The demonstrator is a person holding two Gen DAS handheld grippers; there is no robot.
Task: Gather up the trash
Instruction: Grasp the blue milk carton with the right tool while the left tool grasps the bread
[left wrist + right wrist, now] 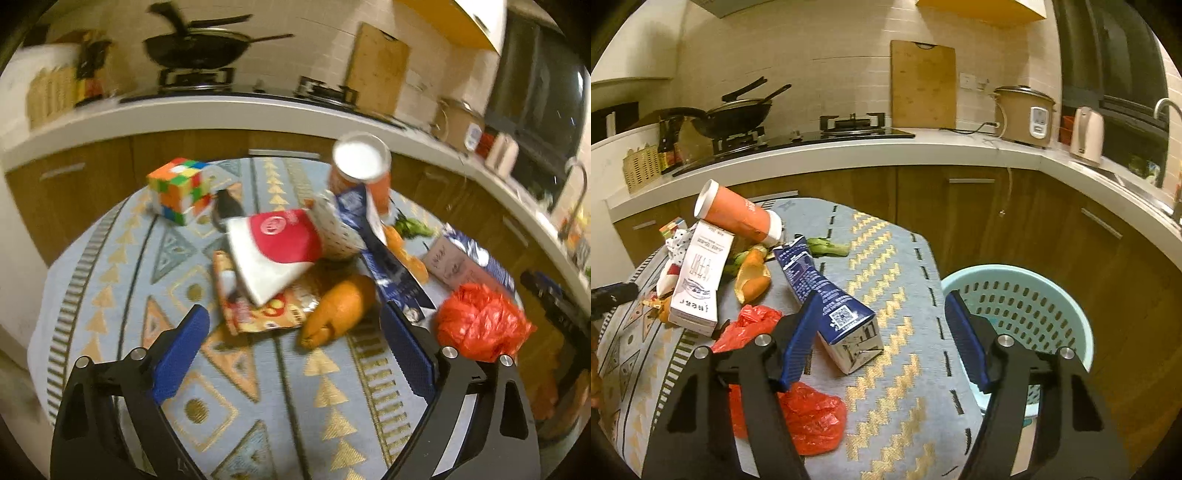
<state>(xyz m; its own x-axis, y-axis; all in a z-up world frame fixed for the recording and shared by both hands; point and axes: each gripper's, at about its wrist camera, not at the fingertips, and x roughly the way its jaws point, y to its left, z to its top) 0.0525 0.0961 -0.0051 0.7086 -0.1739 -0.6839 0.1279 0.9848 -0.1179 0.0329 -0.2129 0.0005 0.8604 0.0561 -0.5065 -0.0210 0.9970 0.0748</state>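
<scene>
Trash lies piled on a round table with a patterned cloth (110, 280). My left gripper (293, 314) is open just short of a carrot (340, 306) and a flat snack wrapper (258, 314); a red-and-white packet (273, 251) leans over them. My right gripper (882, 299) is open around the near end of a blue carton (827, 295); its left finger is close against the carton and the right finger stands clear. A crumpled red plastic bag (809, 413) lies under that left finger. A white box (700, 280), orange peel (753, 277) and a tipped orange cup (735, 214) lie behind.
A light blue perforated basket (1052, 295) stands on the floor right of the table edge. A colour cube (177, 188) sits at the table's far left. Behind runs a kitchen counter (849, 155) with a wok, chopping board and rice cooker (1023, 114).
</scene>
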